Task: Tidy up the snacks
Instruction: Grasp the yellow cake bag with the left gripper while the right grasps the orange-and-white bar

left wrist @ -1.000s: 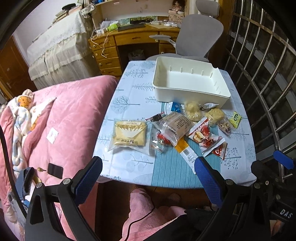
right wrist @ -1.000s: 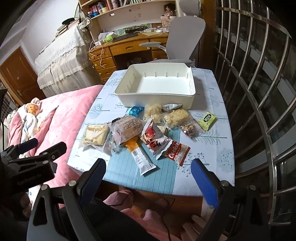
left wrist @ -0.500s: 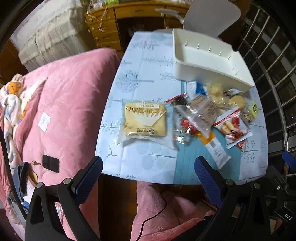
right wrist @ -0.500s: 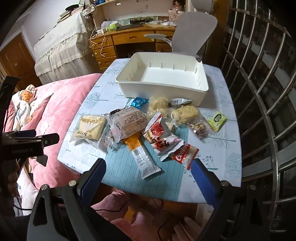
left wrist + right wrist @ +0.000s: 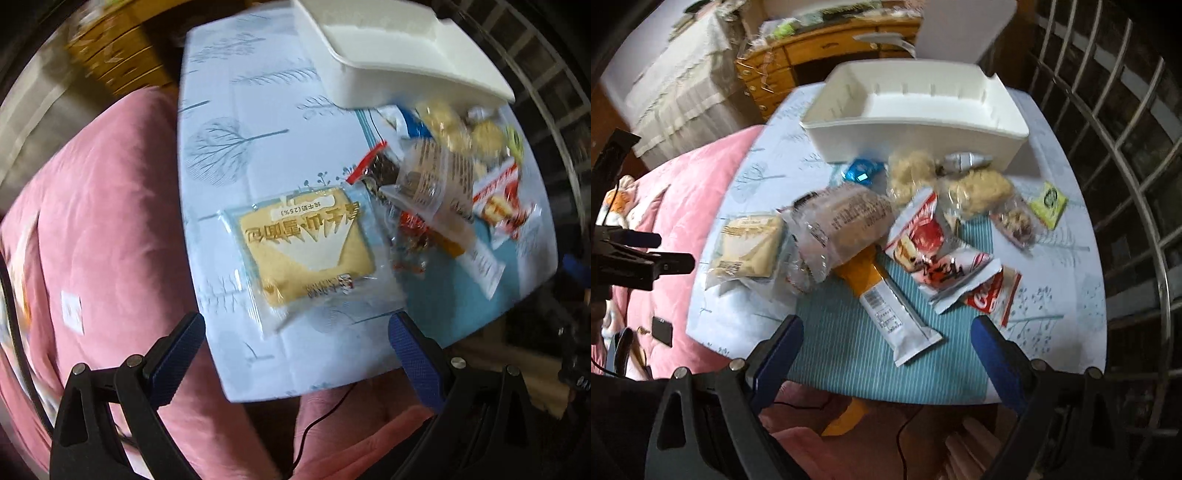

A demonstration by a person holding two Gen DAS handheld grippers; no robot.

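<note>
Fingers first: the left fingers (image 5: 295, 334) are standing spread wide with nothing between them, and the right fingers (image 5: 886, 338) are likewise spread and empty, each pair hanging above the near edge of the surface (image 5: 1067, 302).

Going by size, the pink bed (image 5: 103, 229) is lying along the left edge of the surface. The white bin (image 5: 916, 110) is sitting at the far end, empty as far as can be seen. The snacks are lying loose in front of it, none in the bin yet. The biggest is the clear bag (image 5: 842, 225) with printed text, resting partly over the orange-and-white stick pack (image 5: 886, 306). Next is the bread pack (image 5: 306, 251), flat and alone at the left end of the pile. Right of centre are the red-and-white pouches (image 5: 942, 258), then two pale cakes (image 5: 982, 188) close to the bin wall, and the small blue (image 5: 862, 171) and green (image 5: 1049, 199) sachets.

The relation that matters is between the left fingers and the bread pack: it is lying just beyond and between the tips, its flat face up and its slightly longer side running away from the fingers, tilted a little. The left hand is clearly the nearer one; its gripper is pointing almost straight down over the pack. The right gripper is tilted steeply down, aimed at the stick pack, whose long axis is running from the fingers diagonally toward the pile.
</note>
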